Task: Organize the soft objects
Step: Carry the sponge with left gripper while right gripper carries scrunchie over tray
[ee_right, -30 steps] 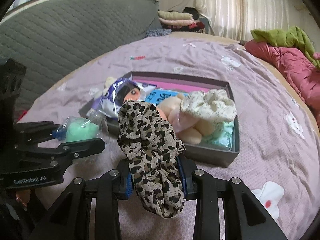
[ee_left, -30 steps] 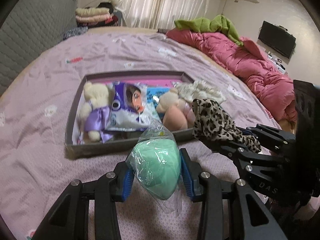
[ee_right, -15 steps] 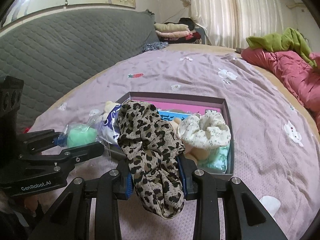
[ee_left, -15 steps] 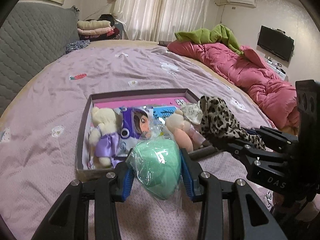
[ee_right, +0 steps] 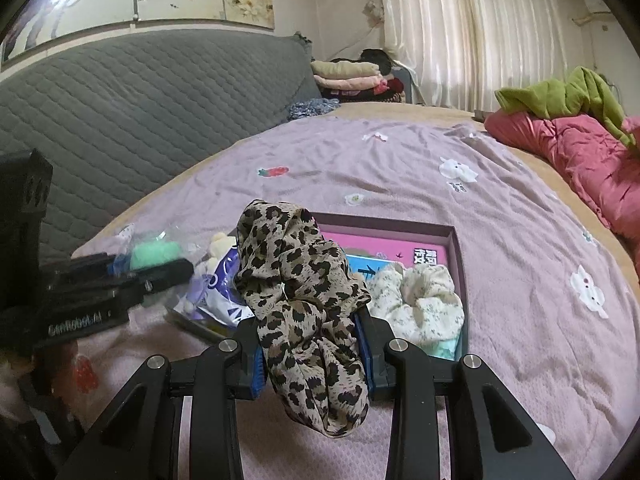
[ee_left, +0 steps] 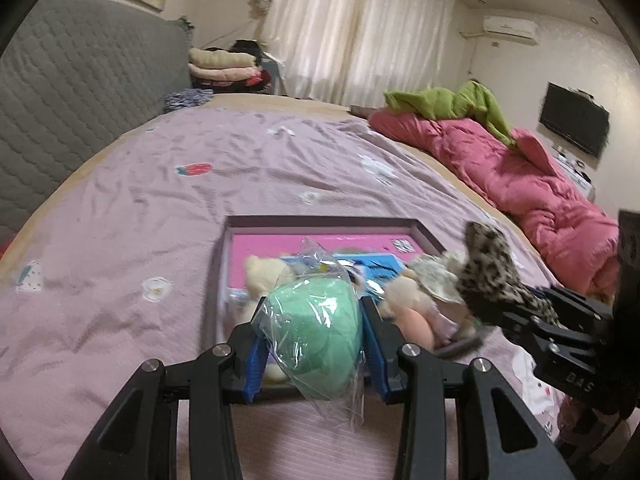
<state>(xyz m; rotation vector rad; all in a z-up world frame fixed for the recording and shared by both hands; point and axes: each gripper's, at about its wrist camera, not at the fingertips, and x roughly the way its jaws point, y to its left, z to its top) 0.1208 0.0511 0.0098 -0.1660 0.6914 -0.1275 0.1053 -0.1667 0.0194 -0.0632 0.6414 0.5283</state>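
My left gripper [ee_left: 314,354] is shut on a mint-green soft ball in a clear plastic bag [ee_left: 316,336], held above the bed just in front of a shallow grey box [ee_left: 320,222]. My right gripper [ee_right: 310,350] is shut on a leopard-print scrunchie [ee_right: 304,304], held beside the left one near the box's near edge [ee_right: 460,276]. The box holds a cream teddy [ee_left: 262,276], a doll packet [ee_right: 222,284], a peach plush [ee_left: 412,312] and a cream floral scrunchie [ee_right: 420,304]. The bagged ball also shows in the right wrist view [ee_right: 154,252].
The box lies on a mauve bedspread [ee_left: 160,200]. A pink quilt [ee_left: 520,184] with a green garment [ee_left: 452,100] lies along the right. A grey padded headboard [ee_right: 140,108] stands at the left, folded clothes [ee_left: 224,68] at the back.
Both grippers have drawn back and up from the box with their loads still held; the box now looks smaller and farther off.
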